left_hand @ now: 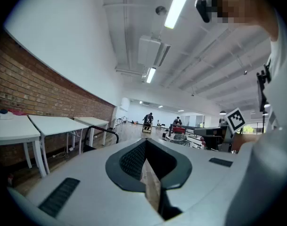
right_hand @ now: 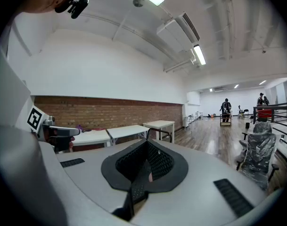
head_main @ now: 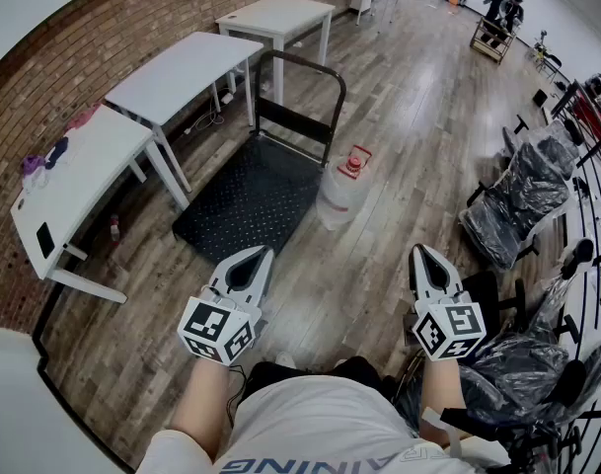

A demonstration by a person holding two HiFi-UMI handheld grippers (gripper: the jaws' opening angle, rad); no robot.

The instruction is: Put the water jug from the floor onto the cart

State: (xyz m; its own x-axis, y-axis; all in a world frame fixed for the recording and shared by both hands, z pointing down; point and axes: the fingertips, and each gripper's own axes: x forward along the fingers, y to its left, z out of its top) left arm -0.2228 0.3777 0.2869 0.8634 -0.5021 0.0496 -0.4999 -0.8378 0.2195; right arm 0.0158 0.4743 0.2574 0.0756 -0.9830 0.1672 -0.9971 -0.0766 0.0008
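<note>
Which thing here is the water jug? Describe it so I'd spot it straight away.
Beside the white tables along the brick wall, a black flat cart sits on the wooden floor. The water jug stands on the floor at the cart's right edge, near its handle: big, see-through plastic with a red top, unlike the dark cart.
</note>
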